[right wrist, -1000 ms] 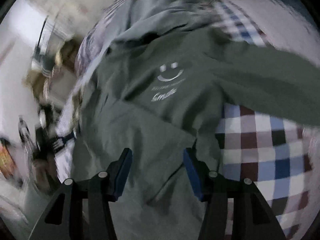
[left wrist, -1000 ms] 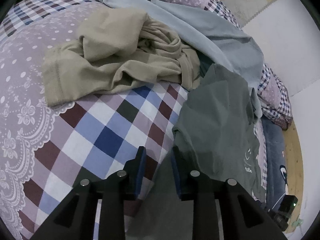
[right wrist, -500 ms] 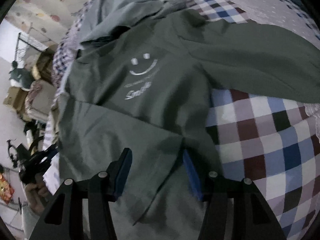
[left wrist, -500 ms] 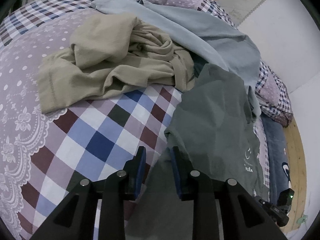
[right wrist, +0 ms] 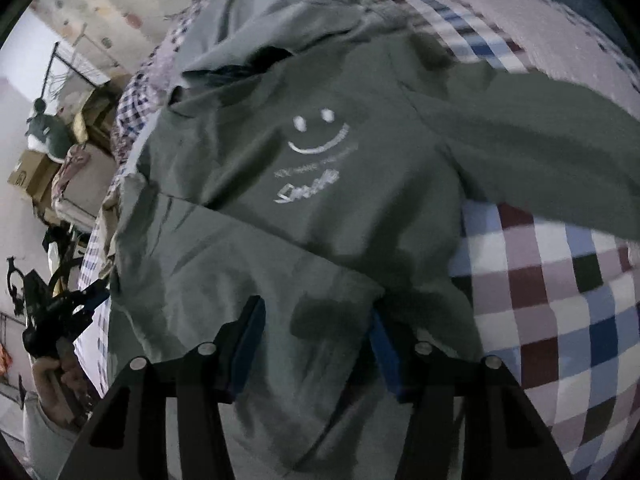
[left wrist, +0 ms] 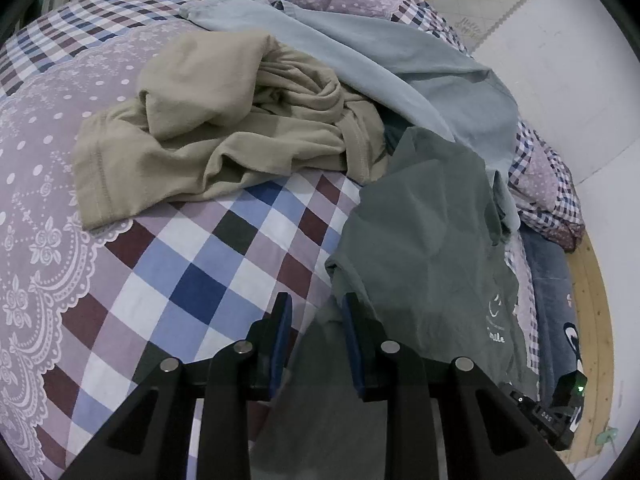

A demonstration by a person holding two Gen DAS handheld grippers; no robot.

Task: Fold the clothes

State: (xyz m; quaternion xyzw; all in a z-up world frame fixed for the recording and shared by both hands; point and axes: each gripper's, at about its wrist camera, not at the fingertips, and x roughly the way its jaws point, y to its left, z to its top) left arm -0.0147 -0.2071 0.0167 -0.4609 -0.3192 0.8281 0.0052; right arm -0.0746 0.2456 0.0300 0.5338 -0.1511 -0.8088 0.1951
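Since half a second ago, the dark green T-shirt [right wrist: 320,184] is sitting higher and more centred in the right wrist view, and that view is blurring again. In the left wrist view the bed scene is shifting only slightly.

Left gripper [left wrist: 316,312] is hovering low over the checked bedspread [left wrist: 192,264], fingers [left wrist: 282,320] set a narrow gap apart. A grey-green fold of the shirt is running up between them (whether the pads are actually pinching it, cannot tell).

Right gripper [right wrist: 316,320] is hanging over the shirt's lower part, blue-lined fingers [right wrist: 250,332] spread wide, cloth lying under and between them, not clamped.

Shirt is lying spread on the bed, printed side up: white smiley face [right wrist: 318,136] with script lettering below it. One sleeve is stretching out to the right across the checks. In the left wrist view the same shirt [left wrist: 424,240] is lying along the bed's right edge, its top end touching the crumpled beige garment [left wrist: 224,136] and tucked under the pale blue garment [left wrist: 400,64] beyond.

Left edge of the right wrist view: a hand [right wrist: 60,372] is gripping the other tool, with cardboard boxes [right wrist: 32,172] further back (blurred). Wooden floor [left wrist: 592,320] is showing past the bed edge.
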